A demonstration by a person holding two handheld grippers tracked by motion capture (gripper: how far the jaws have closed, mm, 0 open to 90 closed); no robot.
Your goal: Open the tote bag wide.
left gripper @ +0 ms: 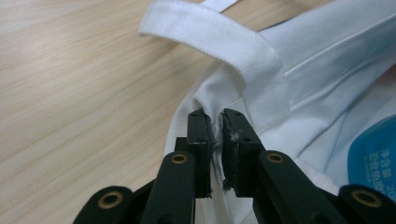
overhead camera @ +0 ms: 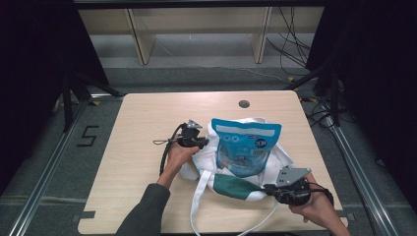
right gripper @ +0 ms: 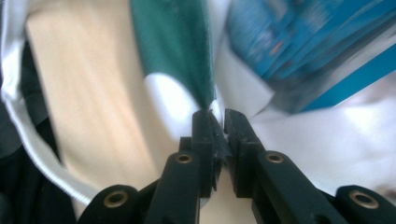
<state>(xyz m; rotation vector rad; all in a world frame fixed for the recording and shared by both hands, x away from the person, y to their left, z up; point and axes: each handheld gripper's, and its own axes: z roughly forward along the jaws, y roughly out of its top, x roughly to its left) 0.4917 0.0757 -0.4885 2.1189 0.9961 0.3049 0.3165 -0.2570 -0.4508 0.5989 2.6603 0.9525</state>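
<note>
Right gripper (overhead camera: 269, 188), nearest at five o'clock on the table (overhead camera: 147, 118), is clenched on the bag's (overhead camera: 236, 184) green and white edge. Left gripper (overhead camera: 202, 143), further at nine o'clock of the bag, pinches white cloth just below a handle (left gripper: 210, 35). I judge that both hold the rim to keep the bag open around the blue pouch (overhead camera: 244, 145), which lies half inside. The right gripper view is blurred, and the pouch print is unreadable.
</note>
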